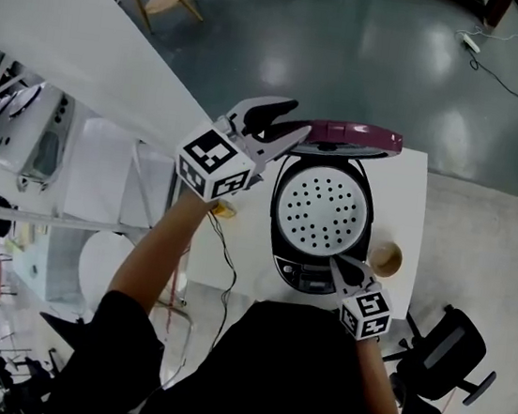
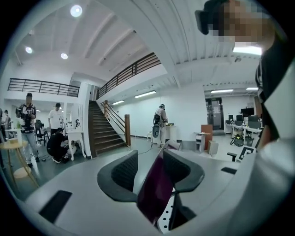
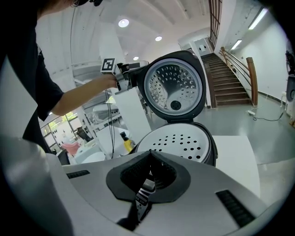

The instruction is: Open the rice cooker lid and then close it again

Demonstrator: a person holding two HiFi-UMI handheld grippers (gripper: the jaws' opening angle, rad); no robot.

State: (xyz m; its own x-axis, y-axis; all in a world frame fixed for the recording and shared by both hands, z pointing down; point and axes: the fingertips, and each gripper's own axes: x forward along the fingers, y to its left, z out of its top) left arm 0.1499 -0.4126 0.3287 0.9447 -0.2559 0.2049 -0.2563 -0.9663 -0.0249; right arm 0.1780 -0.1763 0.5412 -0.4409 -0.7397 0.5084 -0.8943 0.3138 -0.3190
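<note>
Ok, status: rice cooker (image 1: 299, 275) sits on the white table (image 1: 407, 197), lid (image 1: 353, 136) fully up and standing roughly upright at the back. The maroon outer shell faces away from me; the metal inner face with its holes is visible in the right gripper view.

Left gripper (image 1: 297, 121) is raised to the lid's left edge. Jaws are spread, and the lid's edge runs between them. In the left gripper view the maroon shell lies against the right-hand pad, with a visible gap to the other pad, so no clamp on it.

Right gripper (image 1: 339, 262) is low at the cooker's front, tips over the control panel; can't tell whether they touch it. Jaws are pressed together, nothing pinched between the pads.

Inside the pot opening there's a white perforated plate (image 1: 323, 208), lying flat, fully exposed.

Other items: small brown cup (image 1: 386, 259) on the table just right of the cooker, near my right gripper. Yellow bottle (image 3: 125, 142) left of the cooker. Black cable (image 1: 224, 254) hangs down past the table's left edge. Black office chair (image 1: 448, 354) on the floor, right of the table.
</note>
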